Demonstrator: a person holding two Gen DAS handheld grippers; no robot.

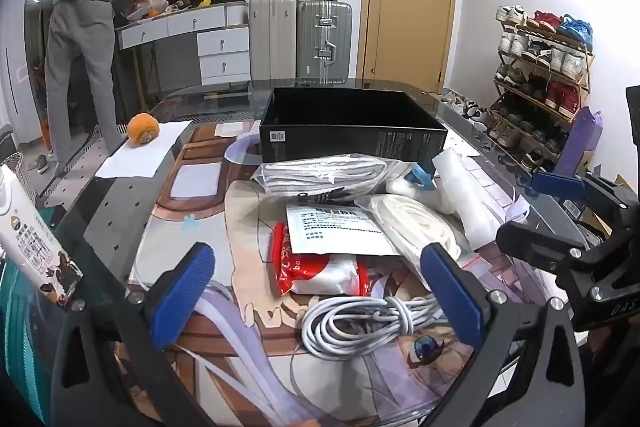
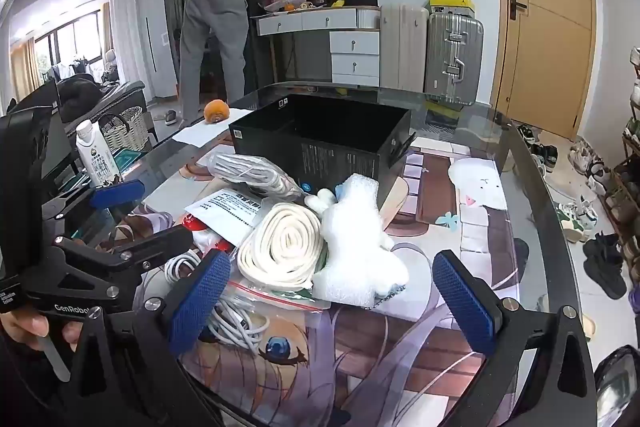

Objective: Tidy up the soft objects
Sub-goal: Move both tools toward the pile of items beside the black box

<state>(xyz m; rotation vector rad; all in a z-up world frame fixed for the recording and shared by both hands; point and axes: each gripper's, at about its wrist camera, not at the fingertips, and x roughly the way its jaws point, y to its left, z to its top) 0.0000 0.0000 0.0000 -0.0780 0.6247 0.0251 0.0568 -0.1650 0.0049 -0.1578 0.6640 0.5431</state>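
A pile of soft items lies on the glass table in front of an open black box (image 1: 352,125) (image 2: 324,139). It holds a coiled white cable (image 1: 360,323) (image 2: 236,323), a red and white packet (image 1: 320,273), a cream rope coil in a bag (image 1: 416,227) (image 2: 284,247), a bagged white cable (image 1: 324,175) (image 2: 248,171), a printed white pouch (image 1: 336,231) (image 2: 228,209) and white bubble wrap (image 1: 464,195) (image 2: 356,239). My left gripper (image 1: 320,303) is open, its fingers either side of the coiled cable. My right gripper (image 2: 332,303) is open just before the bubble wrap.
An orange plush (image 1: 143,129) (image 2: 216,111) lies on white paper at the table's far left. A milk carton (image 1: 32,239) (image 2: 96,155) stands at the left edge. A person (image 1: 92,27) stands at a desk behind. Suitcases (image 1: 324,43) and a shoe rack (image 1: 540,67) line the room.
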